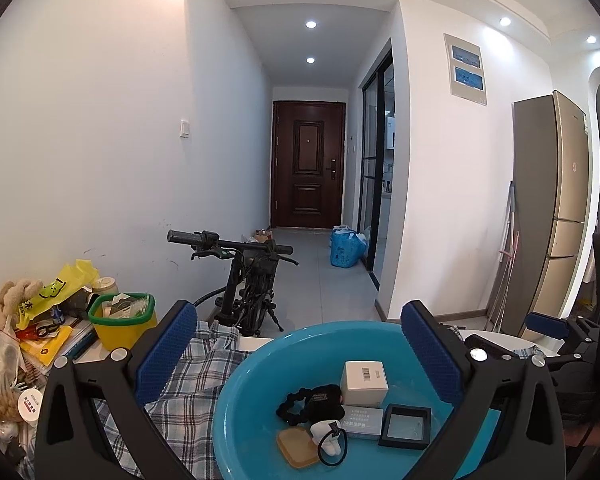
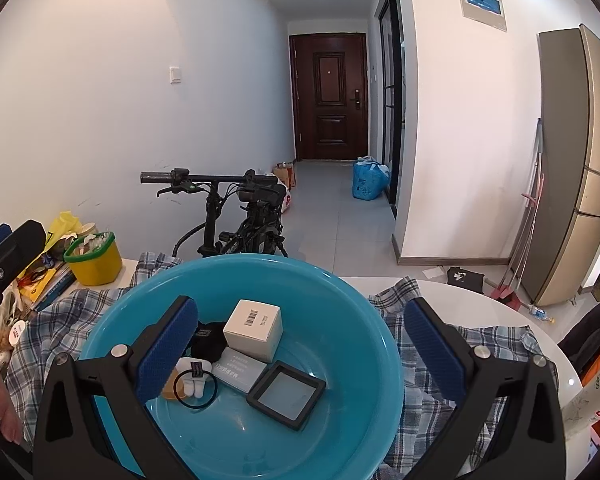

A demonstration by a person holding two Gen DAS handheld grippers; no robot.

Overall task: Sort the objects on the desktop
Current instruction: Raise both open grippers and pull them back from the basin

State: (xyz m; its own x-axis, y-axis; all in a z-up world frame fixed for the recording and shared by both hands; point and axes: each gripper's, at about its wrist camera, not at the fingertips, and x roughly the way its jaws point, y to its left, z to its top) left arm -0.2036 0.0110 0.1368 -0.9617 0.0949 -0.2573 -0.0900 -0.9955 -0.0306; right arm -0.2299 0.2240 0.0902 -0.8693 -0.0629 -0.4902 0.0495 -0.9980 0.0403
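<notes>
A blue basin (image 1: 252, 376) (image 2: 340, 292) sits on a plaid cloth on the white table. Inside it lie a white box (image 1: 364, 383) (image 2: 253, 330), a black-framed case (image 1: 405, 426) (image 2: 286, 395), a flat pale-blue card box (image 1: 362, 421) (image 2: 239, 368), a black scrunchie (image 1: 294, 405), a small white plush with a black hair tie (image 1: 332, 440) (image 2: 196, 386), and a tan square pad (image 1: 298, 447). My left gripper (image 1: 298, 356) is open and empty above the basin's near side. My right gripper (image 2: 300, 344) is open and empty, also over the basin.
A yellow tub with a green rim (image 1: 123, 320) (image 2: 94, 258) stands at the left, beside books, a yellow bag and clutter (image 1: 40, 320). A folded black bicycle (image 1: 248, 280) (image 2: 236, 216) stands behind the table. The plaid cloth (image 1: 188, 384) (image 2: 432, 364) covers the table (image 2: 500, 312).
</notes>
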